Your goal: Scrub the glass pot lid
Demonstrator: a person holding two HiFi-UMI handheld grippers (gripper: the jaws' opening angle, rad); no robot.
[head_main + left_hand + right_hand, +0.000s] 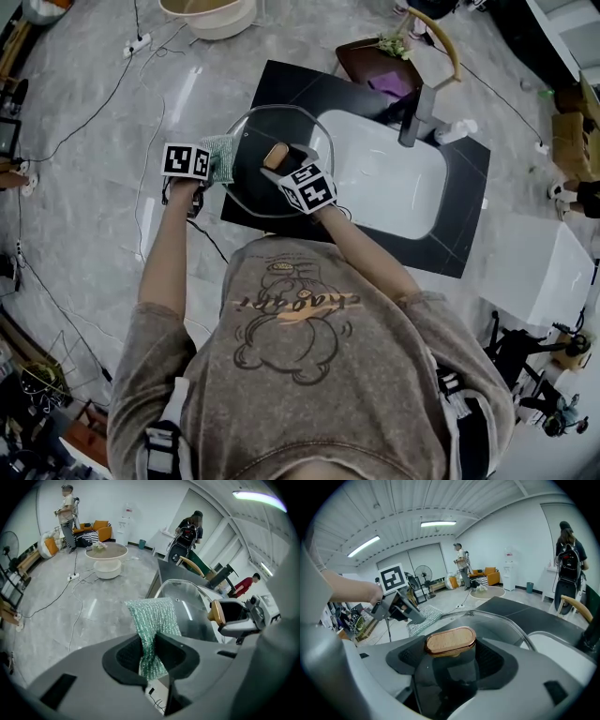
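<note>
Lid (251,192) of clear glass sits over the left end of the black tabletop (459,239), just left of the white sink (394,178). Its far rim runs out over the tabletop's far edge. Whether the lid rests on the tabletop or is held off it I cannot tell.

The right claw (450,657) is clenched on the lid's wooden knob (450,641), one jaw on each side of the knob's stem. The knob's oval top faces the right gripper view. Glass spreads out from under the claw to the far and right sides.

The left claw (151,641) is clenched on a green cloth (154,613), which is pinched narrow between the jaws. The cloth fans out wider beyond them, and its free end reaches the lid's left rim. From the head view the two grippers are close together, with the left one just beside the lid and the right one over its middle.

A dark faucet (419,112) stands at the far side of the sink. Beyond it is a chair (441,42) with a curved wooden back. The grey floor (84,216) on the left carries a cable (103,103). Farther off, a round white table (106,555) stands on it.
</note>
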